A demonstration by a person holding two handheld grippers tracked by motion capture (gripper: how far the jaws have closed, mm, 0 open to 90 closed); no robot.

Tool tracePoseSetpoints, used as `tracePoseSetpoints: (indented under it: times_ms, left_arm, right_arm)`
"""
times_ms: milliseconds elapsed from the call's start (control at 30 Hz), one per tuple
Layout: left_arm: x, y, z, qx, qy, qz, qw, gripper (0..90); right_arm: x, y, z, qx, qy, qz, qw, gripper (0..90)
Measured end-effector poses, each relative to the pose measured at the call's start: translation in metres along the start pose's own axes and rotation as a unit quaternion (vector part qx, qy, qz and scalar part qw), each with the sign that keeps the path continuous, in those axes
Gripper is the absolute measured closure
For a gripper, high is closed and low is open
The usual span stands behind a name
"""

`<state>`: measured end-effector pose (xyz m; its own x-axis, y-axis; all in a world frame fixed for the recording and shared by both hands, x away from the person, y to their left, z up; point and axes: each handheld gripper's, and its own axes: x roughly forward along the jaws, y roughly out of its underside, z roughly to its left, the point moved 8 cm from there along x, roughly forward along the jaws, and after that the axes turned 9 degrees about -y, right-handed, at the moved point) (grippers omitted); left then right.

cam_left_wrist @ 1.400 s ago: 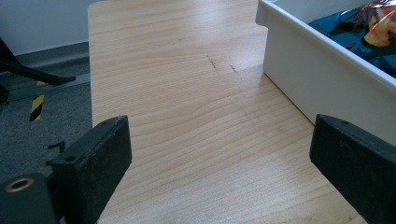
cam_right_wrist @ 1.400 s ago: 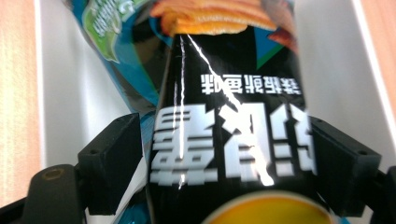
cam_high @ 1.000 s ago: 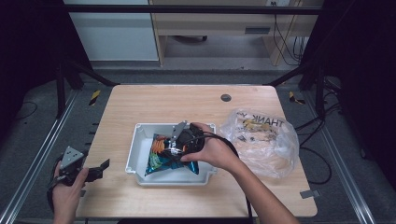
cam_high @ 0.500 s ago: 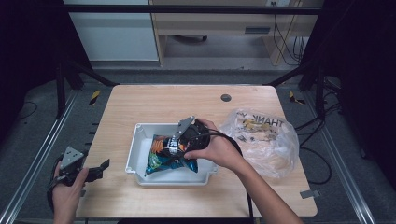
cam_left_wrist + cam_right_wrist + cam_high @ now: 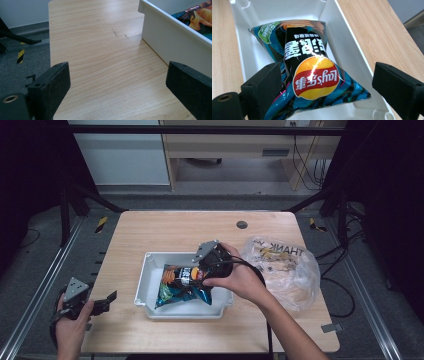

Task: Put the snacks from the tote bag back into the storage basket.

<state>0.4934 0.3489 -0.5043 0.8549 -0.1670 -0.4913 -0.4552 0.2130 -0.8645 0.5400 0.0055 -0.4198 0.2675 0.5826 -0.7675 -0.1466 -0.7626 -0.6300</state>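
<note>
1. Over the white tray, your right gripper hangs just above the chip bag; its jaws have just been opening and stand wide, with the bag below and between them but not pressed by either.
2. Seen along your right gripper, the chip bag lies flat on the tray floor, its round red and yellow logo facing up and its corners reaching toward the tray walls.
3. At the table's near left corner, your left gripper rests low by the table edge, well apart from the tray, with your hand wrapped around its body.
4. Along your left gripper, the jaws are spread wide with bare table between them; the tray wall stands just beside one jaw, and a corner of the chip bag shows over its rim.
5. Right of the tray, a clear plastic bag with printed lettering sits on the table, close behind your right hand.
</note>
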Motion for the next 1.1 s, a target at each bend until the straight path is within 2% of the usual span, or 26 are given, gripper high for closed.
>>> tracePoseSetpoints:
  times_ms: [333, 633, 1100]
  left_arm:
    - [-0.002, 0.003, 0.003, -0.01, -0.009, 0.002, 0.9999, 5.2]
    - [-0.008, 0.003, 0.008, -0.02, -0.02, -0.004, 0.9996, 4.9]
    - [-0.007, 0.003, 0.007, -0.022, -0.021, -0.001, 0.9995, 4.5]
  right_arm:
    - [-0.026, 0.004, -0.012, 0.028, 0.023, -0.024, 0.999, 7.3]
    - [-0.049, 0.007, -0.021, 0.033, 0.044, -0.034, 0.9979, 7.2]
    - [-0.06, 0.017, -0.034, 0.058, 0.069, -0.039, 0.9952, 6.3]
